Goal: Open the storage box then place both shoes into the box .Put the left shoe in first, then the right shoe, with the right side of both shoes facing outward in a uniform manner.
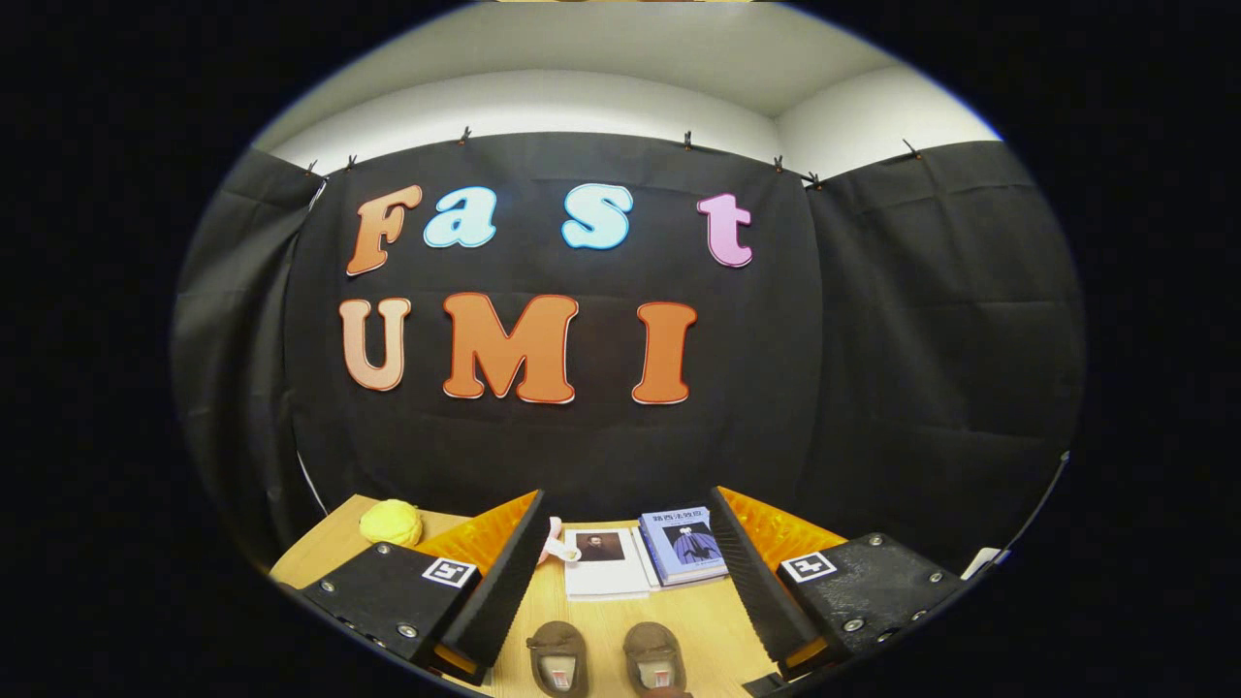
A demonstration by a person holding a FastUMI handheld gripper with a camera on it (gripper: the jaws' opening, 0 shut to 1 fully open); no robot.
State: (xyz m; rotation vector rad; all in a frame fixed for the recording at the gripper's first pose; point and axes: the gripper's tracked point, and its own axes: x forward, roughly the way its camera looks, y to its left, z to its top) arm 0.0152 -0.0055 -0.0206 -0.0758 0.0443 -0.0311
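Note:
Two small brown shoes stand side by side on the wooden table, the left one (557, 659) and the right one (654, 659), both low between my fingers with their openings up. My gripper (630, 572) is open, raised above the table, with nothing between the black ribbed pads. The left finger (499, 582) and the right finger (761, 582) stand wide apart on either side of the shoes.
Beyond the shoes lie a white book (603, 562) and a blue book (684, 545) near the booth wall. A yellow fuzzy ball (391, 523) rests at the table's (698, 620) far left. A small pink-and-white item (559, 545) sits by the left finger.

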